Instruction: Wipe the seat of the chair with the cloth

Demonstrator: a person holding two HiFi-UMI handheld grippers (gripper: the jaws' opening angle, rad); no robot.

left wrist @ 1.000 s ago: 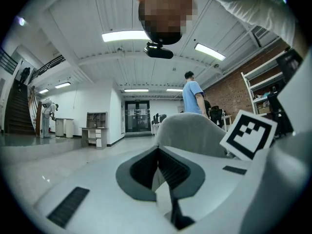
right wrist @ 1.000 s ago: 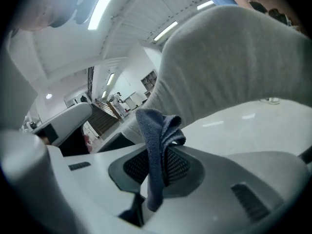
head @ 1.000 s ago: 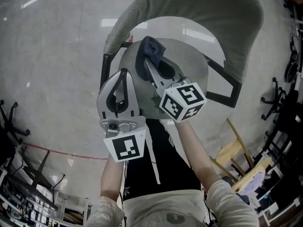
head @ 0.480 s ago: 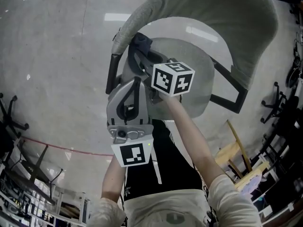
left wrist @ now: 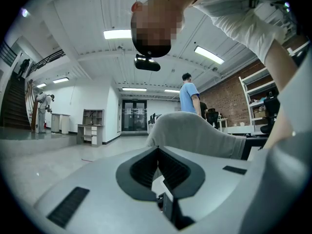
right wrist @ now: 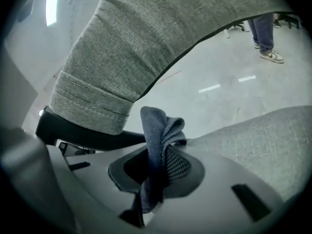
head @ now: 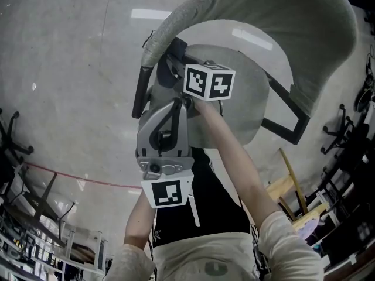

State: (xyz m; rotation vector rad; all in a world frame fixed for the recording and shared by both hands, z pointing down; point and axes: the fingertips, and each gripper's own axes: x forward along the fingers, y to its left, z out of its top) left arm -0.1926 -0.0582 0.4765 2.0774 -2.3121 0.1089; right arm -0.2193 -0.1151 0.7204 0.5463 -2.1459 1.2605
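The chair has a curved grey fabric backrest (head: 275, 22) and a round grey seat (head: 249, 81). My right gripper (head: 171, 63) reaches across to the seat's left rear edge, under the end of the backrest (right wrist: 146, 43), and is shut on a dark blue-grey cloth (right wrist: 161, 135). The cloth (head: 177, 50) bunches up between the jaws, just above the seat fabric (right wrist: 253, 140). My left gripper (head: 176, 102) hangs over the seat's near left edge, shut with nothing in it. In the left gripper view its tips (left wrist: 157, 149) meet in front of the backrest (left wrist: 195, 130).
A black armrest bracket (head: 287, 124) sticks out on the chair's right, and another (right wrist: 87, 135) sits under the backrest end. Chair bases (head: 12, 145) stand left and right, with wooden pieces (head: 290, 186) at lower right. A person in blue (left wrist: 189, 94) stands beyond.
My right gripper has swept left across the seat with the cloth, from the seat's middle to its left rear edge. The left gripper has drifted slightly right.
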